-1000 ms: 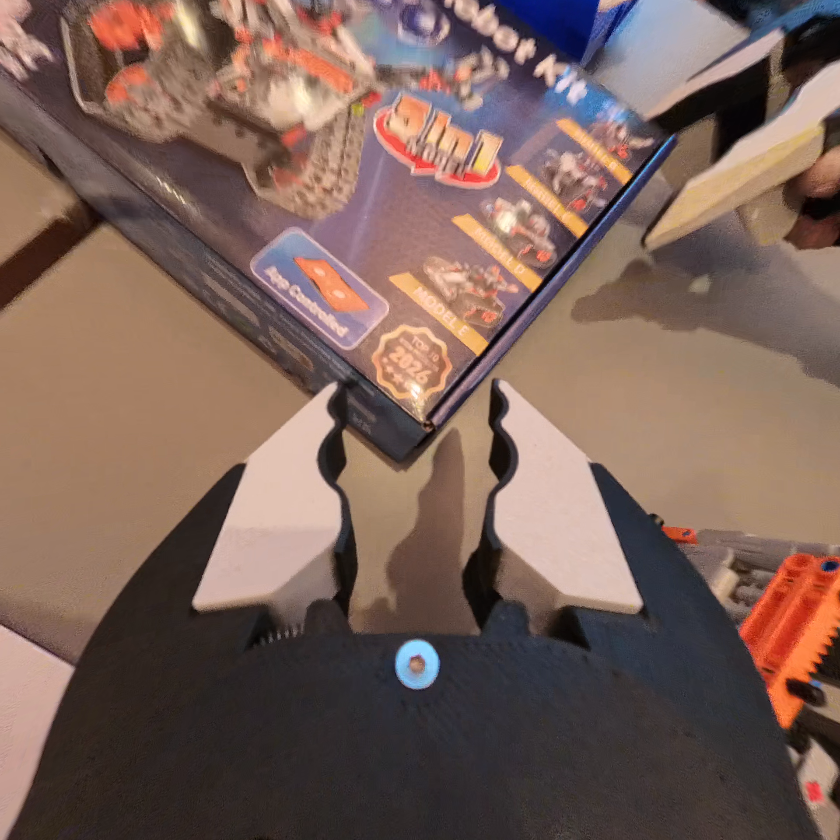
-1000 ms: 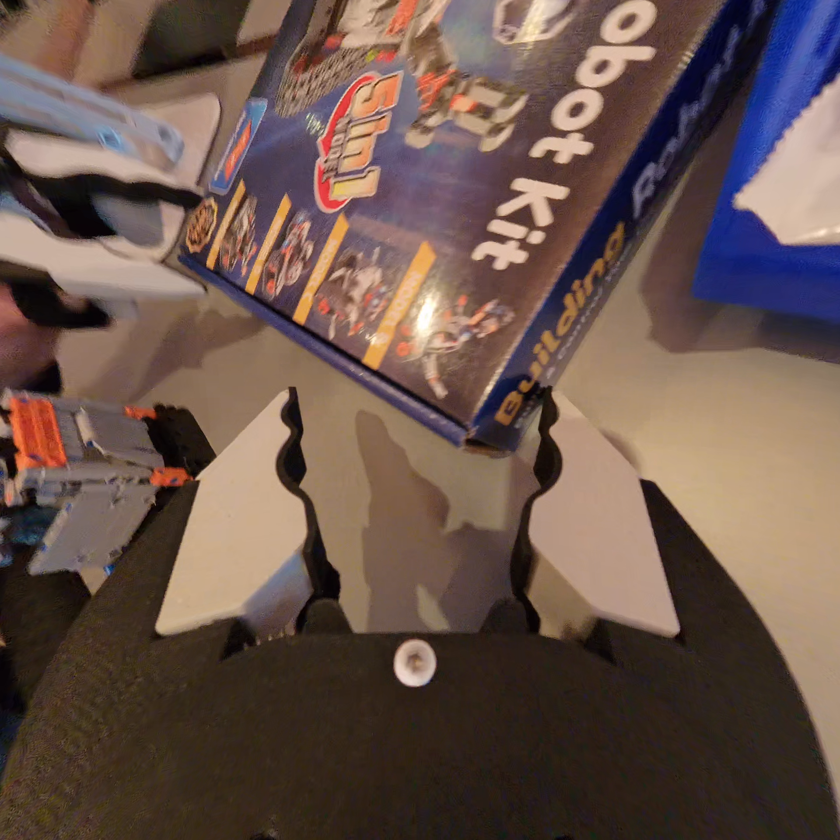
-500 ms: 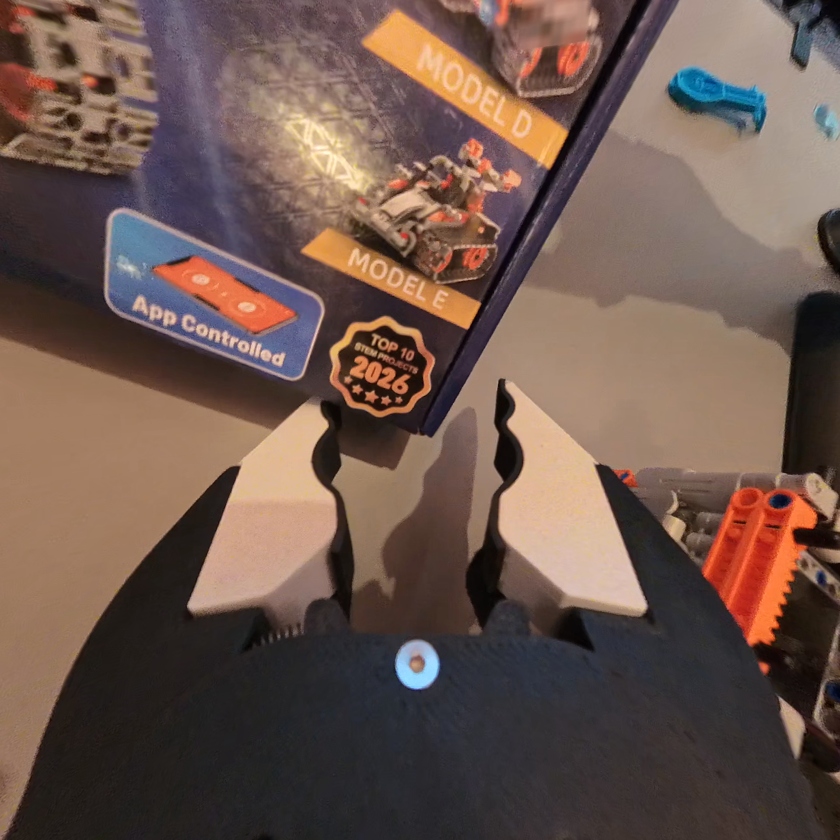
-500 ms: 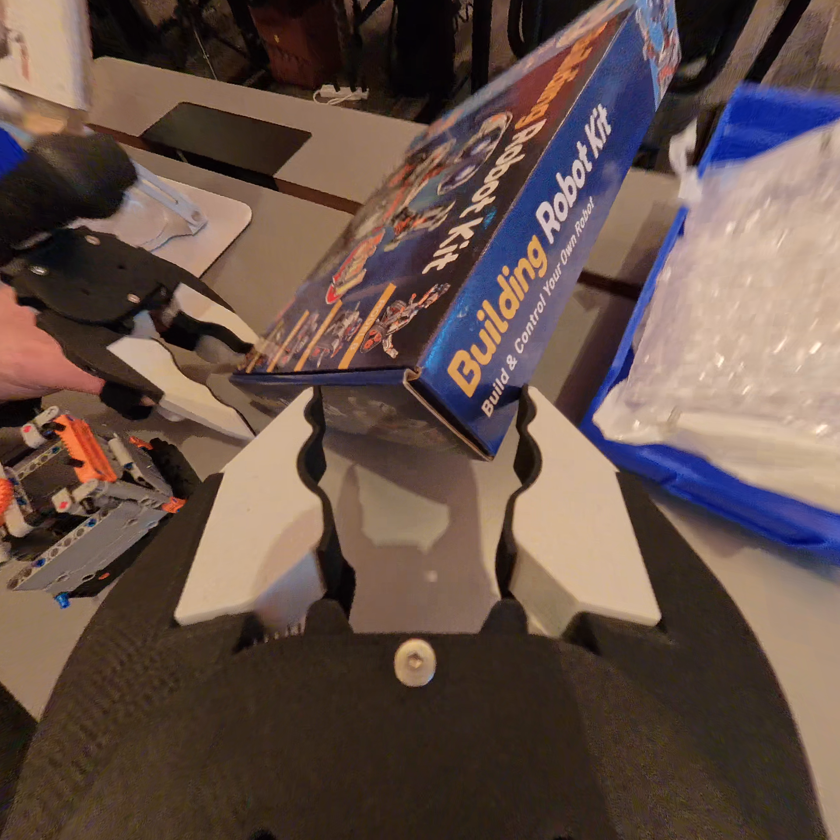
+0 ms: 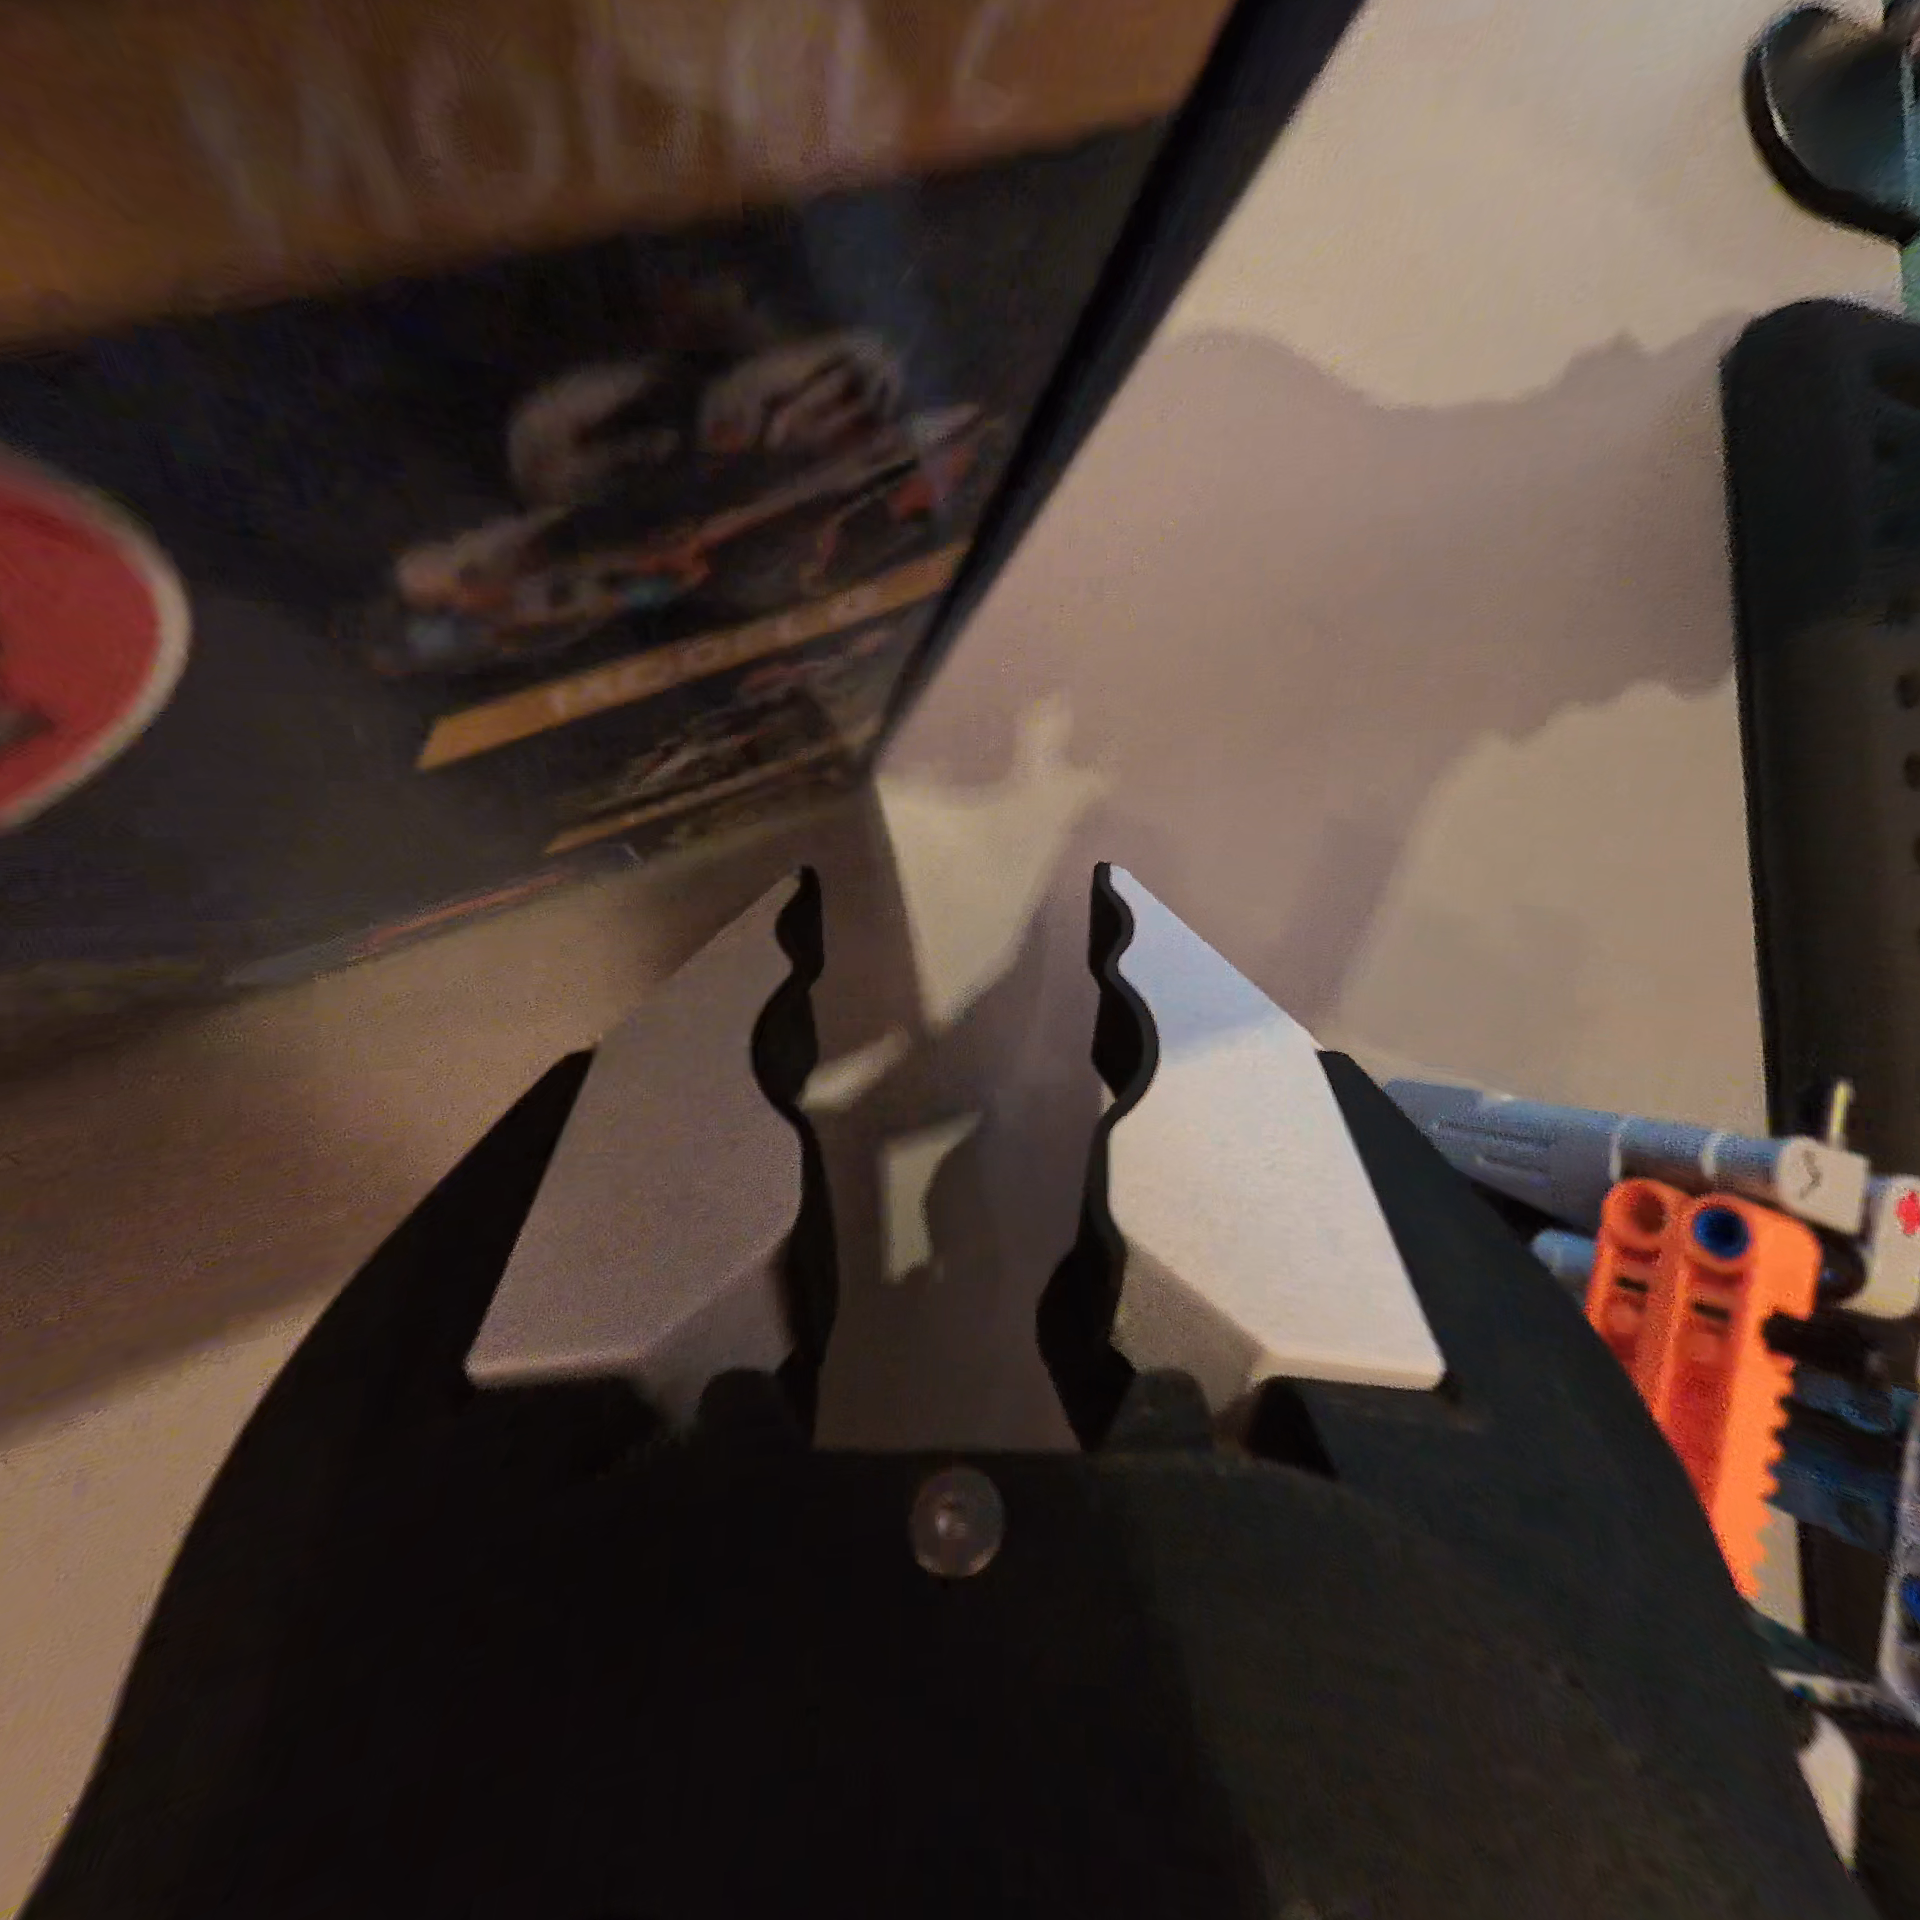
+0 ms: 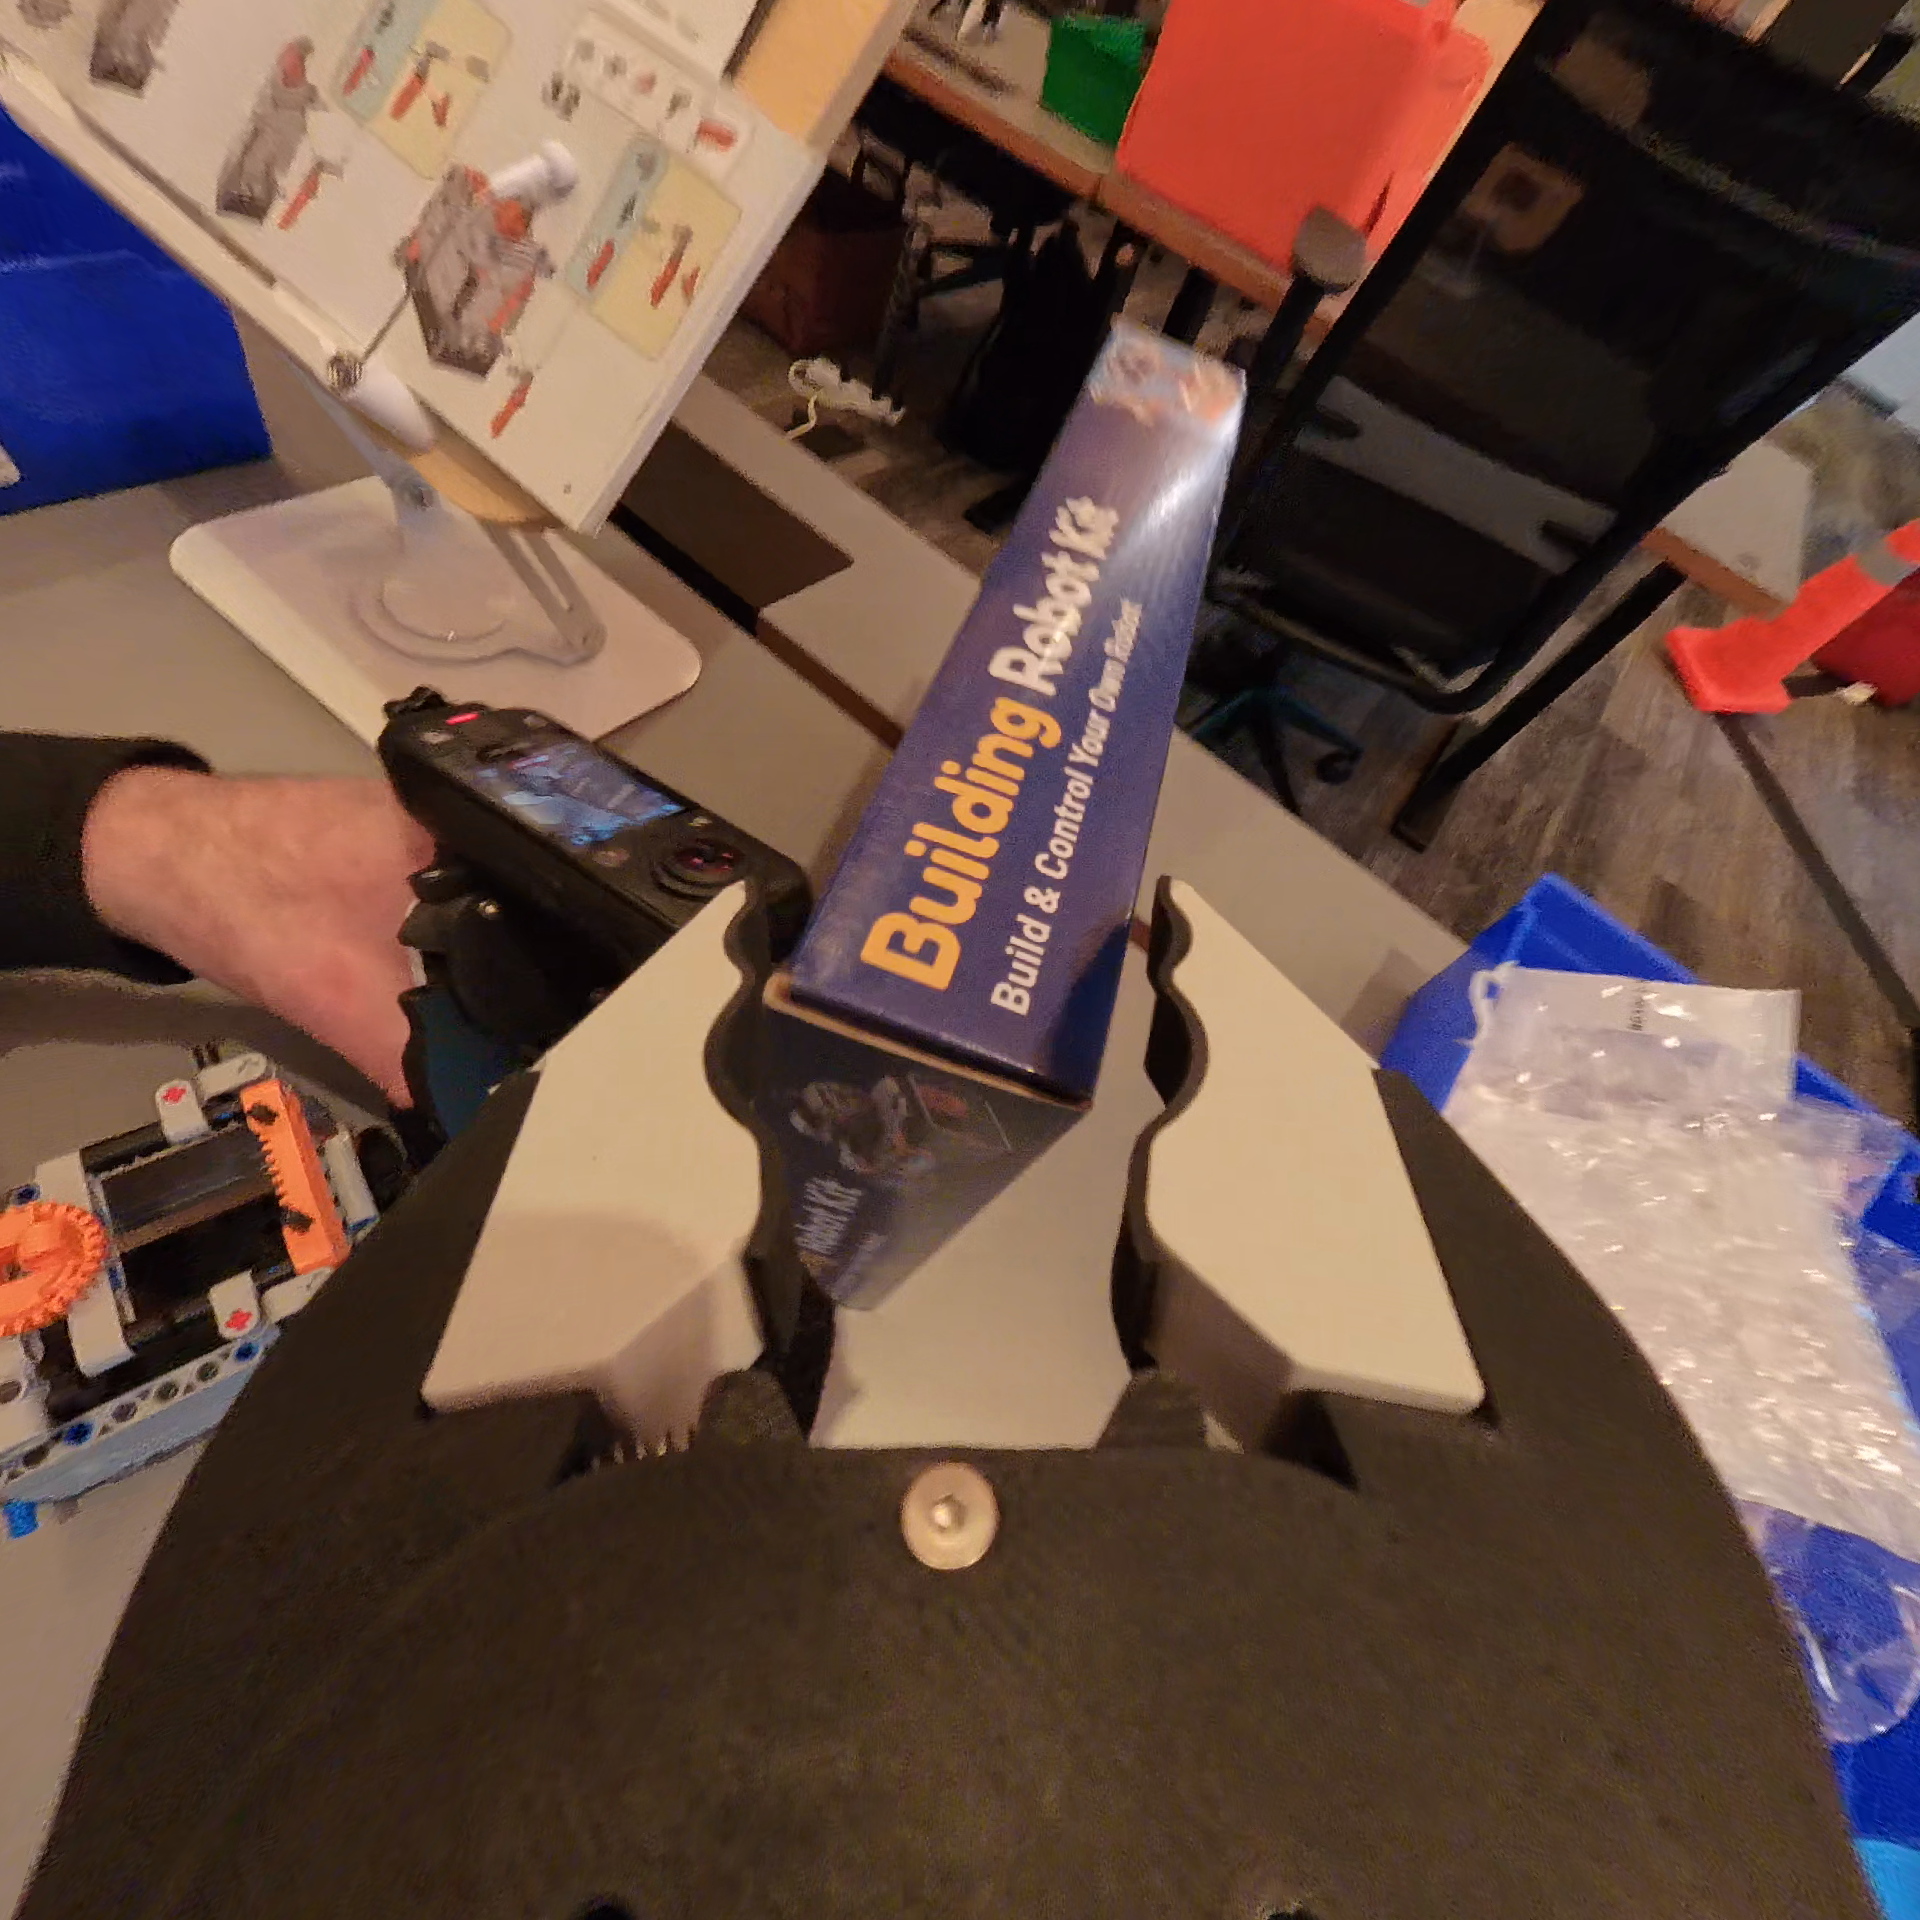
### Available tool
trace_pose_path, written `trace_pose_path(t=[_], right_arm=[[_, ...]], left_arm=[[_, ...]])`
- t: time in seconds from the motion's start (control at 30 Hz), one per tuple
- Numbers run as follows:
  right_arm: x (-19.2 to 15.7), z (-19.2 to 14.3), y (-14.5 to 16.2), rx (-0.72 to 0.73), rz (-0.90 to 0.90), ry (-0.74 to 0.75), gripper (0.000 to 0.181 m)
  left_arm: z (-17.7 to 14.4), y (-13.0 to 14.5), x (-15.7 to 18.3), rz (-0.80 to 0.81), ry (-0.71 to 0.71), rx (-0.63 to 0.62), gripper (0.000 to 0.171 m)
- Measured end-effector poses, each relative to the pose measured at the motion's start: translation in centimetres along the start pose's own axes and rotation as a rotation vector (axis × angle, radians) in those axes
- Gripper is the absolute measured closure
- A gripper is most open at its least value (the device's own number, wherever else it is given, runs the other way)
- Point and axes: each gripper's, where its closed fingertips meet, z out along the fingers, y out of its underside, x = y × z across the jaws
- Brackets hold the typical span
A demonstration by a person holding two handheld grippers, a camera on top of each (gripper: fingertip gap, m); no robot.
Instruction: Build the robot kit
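A dark blue kit box (image 6: 997, 790) stands tilted up on one edge on the grey table (image 6: 104, 644). Its near corner sits between the fingers of my right gripper (image 6: 956, 891), which is open. The left finger touches the box and a gap shows at the right finger. My left gripper (image 5: 953, 875) is open and empty, close to the lower edge of the box's printed face (image 5: 623, 582), which is blurred. In the right wrist view the left gripper (image 6: 582, 831), held by a hand (image 6: 239, 883), sits against the box's left face.
A partly built grey and orange brick model (image 6: 177, 1226) lies at the near left and shows in the left wrist view (image 5: 1714, 1309). An instruction booklet (image 6: 436, 208) rests on a white stand (image 6: 416, 613). A blue bin (image 6: 1538, 935) with plastic bags (image 6: 1662, 1195) is at the right. Across from one pair of fingers to the other is roughly 20 cm.
The box has gone from lying flat to standing steeply on edge. My right gripper's fingers now straddle its near corner. The left gripper has moved in close to the box's face.
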Motion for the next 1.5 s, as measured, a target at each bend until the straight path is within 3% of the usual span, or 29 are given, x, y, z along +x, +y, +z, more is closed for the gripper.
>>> trace_pose_path(t=[0.13, 0.23, 0.33, 0.47, 0.57, 0.83, 1.17, 1.27, 1.3, 1.37, 1.5], right_arm=[[0.4, 0.5, 2.3, -0.034, 0.013, 0.018, 0.106], [0.6, 0.2, 2.2, -0.052, 0.038, -0.02, 0.105], [0.8, 1.3, 2.7, -0.128, 0.083, -0.079, 0.089], [1.0, 2.0, 3.1, -0.285, 0.058, -0.165, 0.101], [2.8, 2.8, 4.2, -0.413, -0.029, -0.246, 0.101], [7.2, 6.2, 3.7, -0.466, -0.18, -0.462, 0.103], [13.3, 9.5, 5.1, -0.704, -0.529, -0.568, 0.103], [14.2, 9.7, 4.4, -0.751, -0.481, -0.531, 0.105], [14.2, 9.9, 3.5, -0.732, -0.467, -0.511, 0.09], [12.4, 10.5, 1.1, -0.661, -0.457, -0.53, 0.087], [9.1, 14.6, -1.4, -0.67, -0.441, -0.491, 0.067]], left_arm=[[0.4, 0.0, -0.5, 0.117, -0.089, -0.128, 0.122], [0.3, -0.1, -0.3, 0.127, -0.087, -0.125, 0.12], [0.5, 0.0, -0.5, 0.125, -0.086, -0.122, 0.116], [0.8, -0.5, -0.9, 0.114, -0.099, -0.109, 0.116], [1.0, -0.7, -0.9, 0.123, -0.113, -0.104, 0.117], [-0.6, 0.9, -1.9, 0.031, -0.184, -0.028, 0.118], [-1.3, 0.8, -3.5, -0.029, -0.198, 0.127, 0.125], [-1.2, 0.7, -3.7, -0.025, -0.193, 0.141, 0.126], [-1.2, 0.7, -3.7, -0.033, -0.186, 0.145, 0.125], [-1.1, 0.5, -3.6, -0.034, -0.176, 0.152, 0.124], [-1.0, 0.3, -3.6, -0.037, -0.177, 0.152, 0.124]])
